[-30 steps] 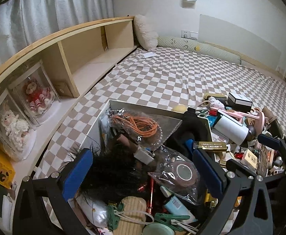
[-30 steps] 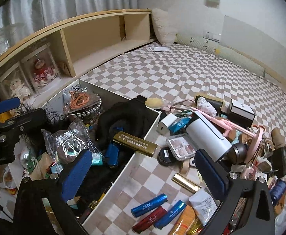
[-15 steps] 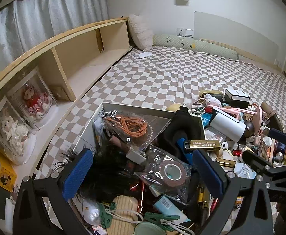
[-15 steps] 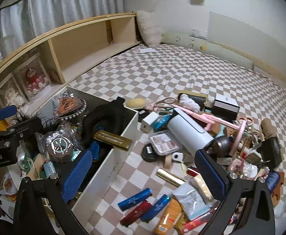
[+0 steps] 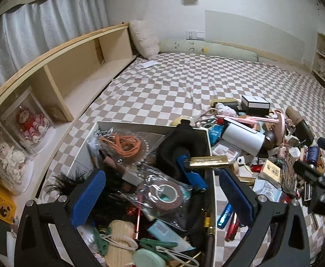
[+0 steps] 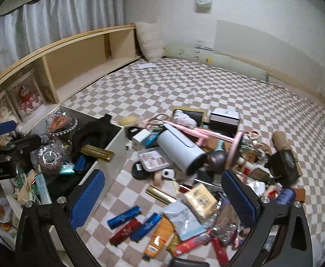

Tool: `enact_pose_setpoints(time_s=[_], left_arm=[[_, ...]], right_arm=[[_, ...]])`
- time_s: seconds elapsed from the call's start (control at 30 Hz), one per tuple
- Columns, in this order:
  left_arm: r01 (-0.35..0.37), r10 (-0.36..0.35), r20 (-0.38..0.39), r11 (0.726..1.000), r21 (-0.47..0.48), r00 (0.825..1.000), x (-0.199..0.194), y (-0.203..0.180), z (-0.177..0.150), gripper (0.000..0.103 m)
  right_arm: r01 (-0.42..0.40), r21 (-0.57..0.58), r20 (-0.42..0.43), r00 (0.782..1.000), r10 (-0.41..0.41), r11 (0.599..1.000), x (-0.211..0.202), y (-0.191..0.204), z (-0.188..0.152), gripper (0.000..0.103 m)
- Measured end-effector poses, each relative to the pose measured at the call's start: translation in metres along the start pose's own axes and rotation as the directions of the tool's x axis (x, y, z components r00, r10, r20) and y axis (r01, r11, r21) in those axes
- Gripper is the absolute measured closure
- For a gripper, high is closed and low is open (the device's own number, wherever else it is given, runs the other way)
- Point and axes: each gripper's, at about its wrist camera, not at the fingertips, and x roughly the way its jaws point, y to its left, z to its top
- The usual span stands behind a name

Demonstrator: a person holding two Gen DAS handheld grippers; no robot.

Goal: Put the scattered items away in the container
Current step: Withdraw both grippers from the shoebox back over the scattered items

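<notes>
A white open box (image 5: pixel 209 142) on the checkered bed is packed with a bagged tape roll (image 5: pixel 165 195), orange cord (image 5: pixel 125 144), black cloth and a gold bar (image 5: pixel 207 161) lying across its right rim. My left gripper (image 5: pixel 162 197) hangs open over the box, holding nothing. Beside the box, my right gripper (image 6: pixel 162 197) stands open and empty above loose items. Under it lie two blue tubes (image 6: pixel 124 217), a red tube (image 6: pixel 125 231), an orange tube (image 6: pixel 158 238) and a gold tube (image 6: pixel 160 195). A white cylinder (image 6: pixel 180 151) lies beyond.
A dense pile of small boxes, packets and a pink stand (image 6: pixel 233 146) covers the bed right of the box. A wooden shelf (image 5: pixel 73 73) with doll cases (image 5: pixel 29 122) runs along the left. The far checkered sheet (image 5: pixel 195 82) is open.
Both grippers have drawn back and up from the box. The right one has shifted rightward, from over the box rim to over the scattered tubes. Both stay open.
</notes>
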Motion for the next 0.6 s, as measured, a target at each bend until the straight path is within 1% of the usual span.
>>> enact_pose_setpoints(time_s=[0.1, 0.37, 0.6], left_arm=[[0.001, -0.001, 0.004, 1.000, 0.011, 1.000, -0.001, -0.008, -0.002, 0.000], [0.018, -0.017, -0.017, 0.999, 0.038, 1.000, 0.001, -0.028, -0.003, 0.000], [0.056, -0.055, -0.016, 0.996, 0.072, 0.998, -0.002, -0.052, -0.006, 0.000]], right_arm=[[0.018, 0.012, 0.002, 1.000, -0.018, 1.000, -0.007, -0.013, -0.003, 0.000], [0.070, 0.045, -0.015, 0.997, -0.070, 0.997, -0.017, -0.045, -0.016, 0.000], [0.099, 0.061, -0.020, 0.995, -0.098, 0.993, -0.029, -0.069, -0.030, 0.000]])
